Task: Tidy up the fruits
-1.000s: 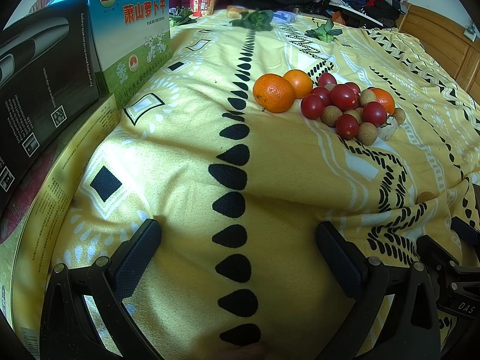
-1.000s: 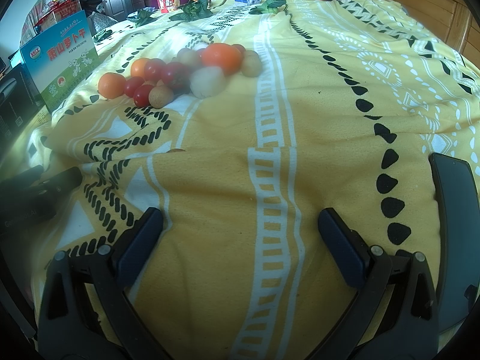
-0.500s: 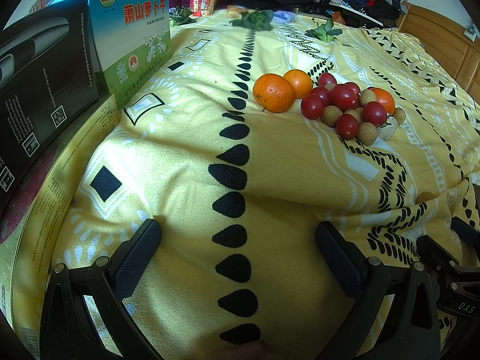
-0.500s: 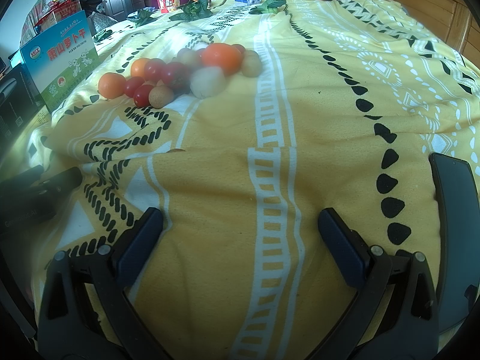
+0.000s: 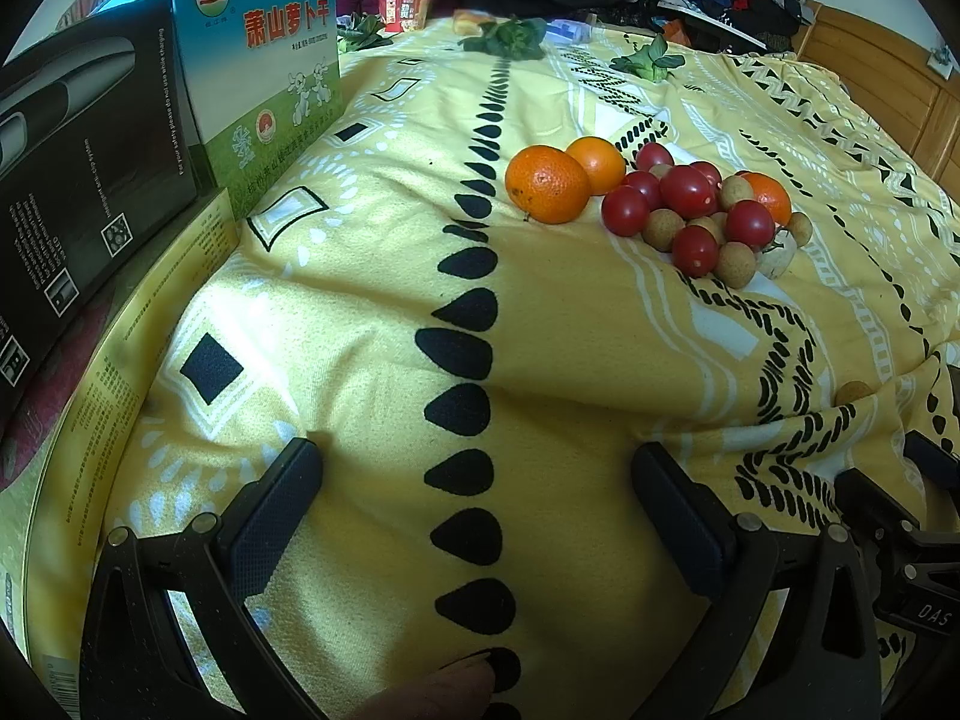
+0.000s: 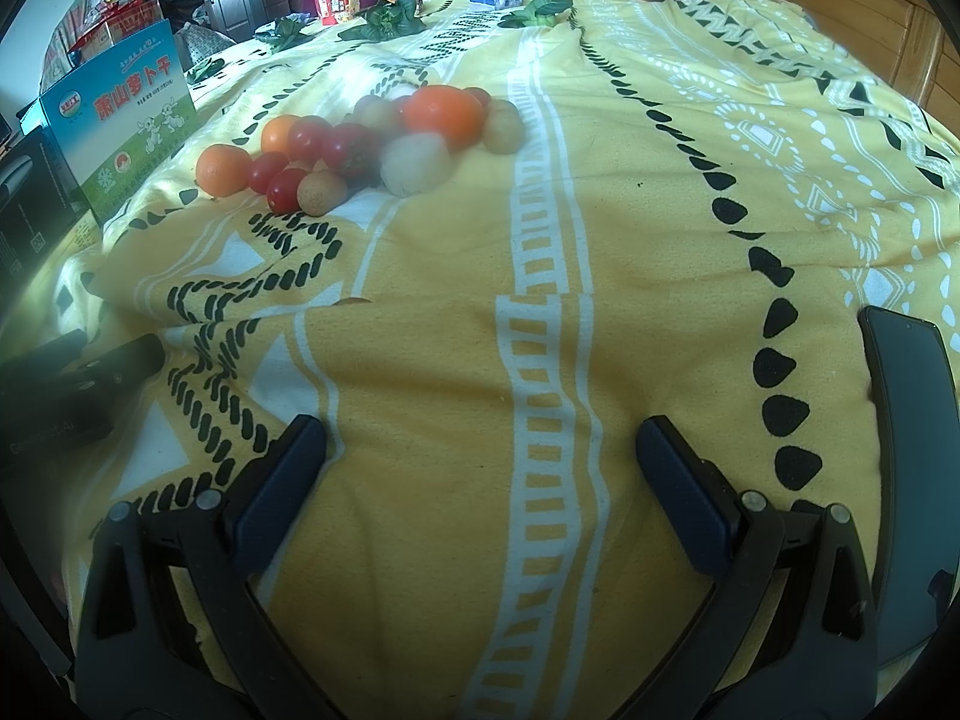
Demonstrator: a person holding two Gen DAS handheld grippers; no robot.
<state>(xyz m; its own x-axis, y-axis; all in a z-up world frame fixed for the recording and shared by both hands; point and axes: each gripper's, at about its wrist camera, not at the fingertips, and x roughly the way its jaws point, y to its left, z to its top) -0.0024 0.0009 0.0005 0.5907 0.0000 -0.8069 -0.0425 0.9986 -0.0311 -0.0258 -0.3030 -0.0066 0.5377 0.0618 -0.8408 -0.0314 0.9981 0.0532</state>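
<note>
Fruit [image 5: 678,204] lies heaped on our yellow patterned bedspread [image 5: 372,276]: oranges, cherry tomatoes and longans touching one another, well ahead of both claws. We hold the left claw [image 5: 474,498] spread wide and empty above the cloth; our right claw [image 6: 480,468] gapes likewise, gripping nothing. Beside the bed a blue-green box [image 5: 270,54] reads "萧山萝卜干", with "钱江" in its round logo. Next to it, a black box [image 5: 78,180] carries small, unreadable print.

Bedroom clutter on my feeds

I see a yellow patterned blanket [image 5: 360,276], a blue-green printed box [image 5: 264,60] beside a black box [image 5: 78,168], leafy greens [image 5: 510,39], a red cup [image 5: 403,9], and a dark phone [image 6: 912,420].
</note>
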